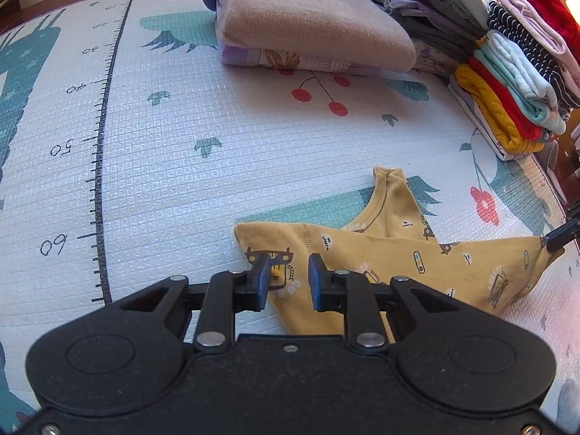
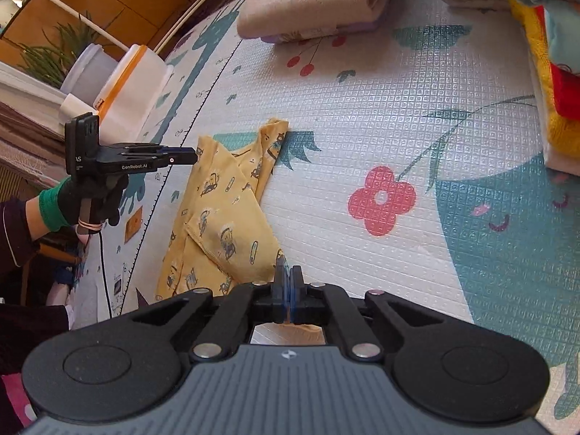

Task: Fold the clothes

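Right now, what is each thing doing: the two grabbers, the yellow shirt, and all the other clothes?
Left gripper: open, jaws apart over the shirt's edge.
Right gripper: shut on the shirt's corner.
Yellow shirt: partly folded, one corner lifted.
Beige sweater: folded, lying on another folded garment.
Colourful stack: folded, piled up.
Play mat: lying flat.

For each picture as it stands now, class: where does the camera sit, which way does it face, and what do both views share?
Left wrist: sits behind the open left gripper, facing the folded stacks.
Right wrist: sits behind the right gripper shut on the yellow garment, facing the gloved hand.
Shared: the garment, play mat, beige folded pile.
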The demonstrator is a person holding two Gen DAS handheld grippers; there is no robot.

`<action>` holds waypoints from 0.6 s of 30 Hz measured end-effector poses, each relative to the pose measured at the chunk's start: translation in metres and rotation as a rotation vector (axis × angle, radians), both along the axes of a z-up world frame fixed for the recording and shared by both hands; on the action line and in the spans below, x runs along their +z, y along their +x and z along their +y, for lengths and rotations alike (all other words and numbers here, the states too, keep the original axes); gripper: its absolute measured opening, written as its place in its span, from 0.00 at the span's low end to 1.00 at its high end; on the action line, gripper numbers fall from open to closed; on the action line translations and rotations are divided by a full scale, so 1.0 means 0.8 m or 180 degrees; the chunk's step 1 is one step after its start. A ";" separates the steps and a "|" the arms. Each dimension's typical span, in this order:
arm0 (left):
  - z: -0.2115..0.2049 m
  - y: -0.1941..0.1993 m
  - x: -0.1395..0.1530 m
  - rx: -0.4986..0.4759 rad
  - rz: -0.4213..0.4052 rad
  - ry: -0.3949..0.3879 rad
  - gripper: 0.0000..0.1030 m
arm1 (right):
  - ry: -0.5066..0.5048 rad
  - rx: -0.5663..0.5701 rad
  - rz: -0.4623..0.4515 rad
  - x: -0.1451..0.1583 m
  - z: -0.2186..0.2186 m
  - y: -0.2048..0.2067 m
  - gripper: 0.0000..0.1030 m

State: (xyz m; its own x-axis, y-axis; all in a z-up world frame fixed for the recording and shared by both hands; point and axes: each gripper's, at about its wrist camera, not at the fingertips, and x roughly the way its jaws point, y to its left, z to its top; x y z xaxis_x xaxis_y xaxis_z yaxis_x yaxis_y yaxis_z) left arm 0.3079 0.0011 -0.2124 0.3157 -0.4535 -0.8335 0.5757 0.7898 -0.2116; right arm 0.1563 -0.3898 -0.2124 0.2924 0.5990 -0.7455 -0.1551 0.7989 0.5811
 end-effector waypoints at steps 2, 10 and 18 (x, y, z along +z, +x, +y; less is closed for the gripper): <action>0.002 0.001 0.004 -0.0009 -0.0012 -0.0018 0.18 | -0.0107 0.0011 -0.0001 -0.011 0.007 -0.002 0.11; 0.006 0.006 0.011 -0.0005 -0.0015 -0.0088 0.18 | -0.0315 0.0028 0.0099 -0.043 0.014 -0.007 0.42; 0.002 0.005 0.011 -0.0078 0.0052 -0.0162 0.18 | 0.0183 -0.0653 0.0083 -0.046 -0.023 -0.015 0.07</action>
State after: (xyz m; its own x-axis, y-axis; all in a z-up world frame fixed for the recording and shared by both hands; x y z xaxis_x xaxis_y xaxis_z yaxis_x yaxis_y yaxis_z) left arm 0.3117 0.0025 -0.2038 0.2904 -0.5029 -0.8141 0.5908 0.7635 -0.2609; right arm 0.1442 -0.4082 -0.2491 0.3936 0.5707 -0.7207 0.0232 0.7775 0.6284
